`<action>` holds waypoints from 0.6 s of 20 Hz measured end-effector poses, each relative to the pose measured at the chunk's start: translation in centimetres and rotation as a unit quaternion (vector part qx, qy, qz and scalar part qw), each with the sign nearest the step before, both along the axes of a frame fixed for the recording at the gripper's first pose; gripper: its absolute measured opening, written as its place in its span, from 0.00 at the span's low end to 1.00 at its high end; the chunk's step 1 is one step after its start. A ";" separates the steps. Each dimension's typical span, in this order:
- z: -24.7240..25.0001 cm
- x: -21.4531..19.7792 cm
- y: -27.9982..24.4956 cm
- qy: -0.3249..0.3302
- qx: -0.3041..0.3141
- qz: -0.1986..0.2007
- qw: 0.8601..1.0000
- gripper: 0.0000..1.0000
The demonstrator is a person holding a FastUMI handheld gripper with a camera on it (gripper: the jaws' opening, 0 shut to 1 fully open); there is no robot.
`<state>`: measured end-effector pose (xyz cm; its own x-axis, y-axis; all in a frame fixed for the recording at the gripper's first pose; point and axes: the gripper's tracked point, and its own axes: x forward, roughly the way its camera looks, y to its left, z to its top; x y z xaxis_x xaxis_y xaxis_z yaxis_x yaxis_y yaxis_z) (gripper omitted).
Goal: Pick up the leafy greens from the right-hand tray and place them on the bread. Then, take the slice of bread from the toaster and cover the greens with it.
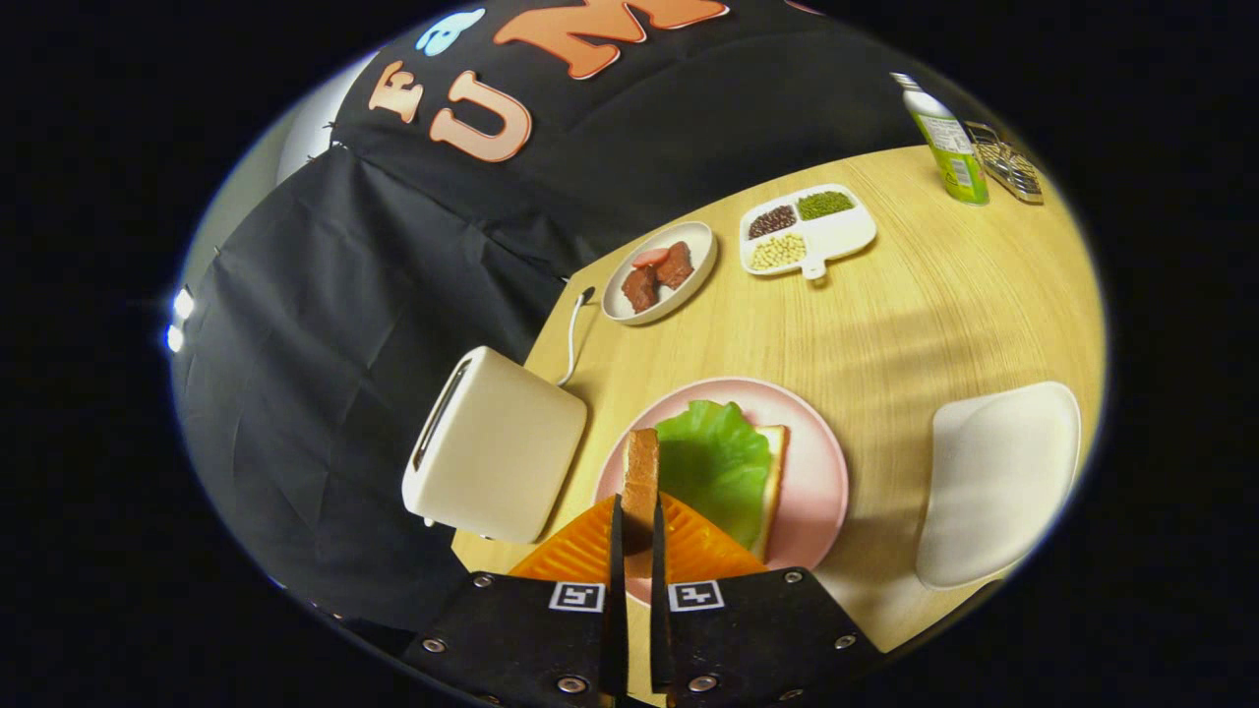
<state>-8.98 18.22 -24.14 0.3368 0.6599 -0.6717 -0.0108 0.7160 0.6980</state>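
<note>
Here the fingers [637, 526] pinch the bread slice [640, 477] edge-on, beside the greens [716, 467].

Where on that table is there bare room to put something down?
Bare wood lies between the pink plate, the divided tray and the empty white tray. It is crowded near the tongs, shut on the bread slice, beside the toaster.

Gripper view rides on the gripper [637, 531], looking forward and steeply down along its two fingers [580, 551] onto the wooden table [934, 295]. Tilted, horizon rolled. Close above the pink plate [821, 462] and toaster [497, 447]; the far table edge and booth wall lie beyond.
</note>
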 end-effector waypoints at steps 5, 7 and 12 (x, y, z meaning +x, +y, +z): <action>-1.7 -0.3 -1.5 0.016 -0.001 -0.023 1.000 0.11; -2.0 -0.3 -1.7 0.014 -0.005 -0.025 1.000 0.12; -3.2 -0.2 -2.9 -0.005 -0.043 -0.024 0.999 0.23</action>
<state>-9.17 15.33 -27.33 0.3730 0.5835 -0.7214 0.0190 0.7726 0.6347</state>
